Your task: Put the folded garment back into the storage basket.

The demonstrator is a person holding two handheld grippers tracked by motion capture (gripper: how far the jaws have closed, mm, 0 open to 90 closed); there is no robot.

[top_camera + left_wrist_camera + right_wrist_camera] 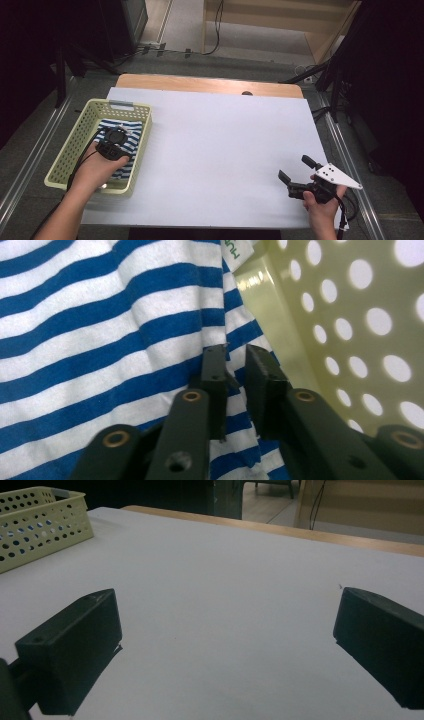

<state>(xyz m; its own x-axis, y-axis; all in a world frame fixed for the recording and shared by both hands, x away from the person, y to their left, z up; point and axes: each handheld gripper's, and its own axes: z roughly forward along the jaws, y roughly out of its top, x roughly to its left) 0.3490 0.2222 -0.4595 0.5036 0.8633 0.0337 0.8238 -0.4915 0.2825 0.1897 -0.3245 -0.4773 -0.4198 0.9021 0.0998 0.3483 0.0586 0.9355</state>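
Note:
A blue-and-white striped cloth [129,146] lies folded in a pale yellow perforated basket [120,106] at the table's left. My left gripper [111,144] reaches down into the basket onto the cloth. In the left gripper view the cloth [100,330] lies close under my left gripper [235,360], whose jaws stand a narrow gap apart over a fold, beside the basket wall [350,315]; the pads do not press on the fold. My right gripper [296,169] rests low over the table's right front, open wide with nothing between its fingers. The right gripper [227,640] points across the bare sheet.
A white sheet [220,145] covers the wooden table. The basket [40,520] stands far left in the right gripper view. A cloth label [235,250] lies near the basket's corner. Beyond the table are dark stands, cables and floor.

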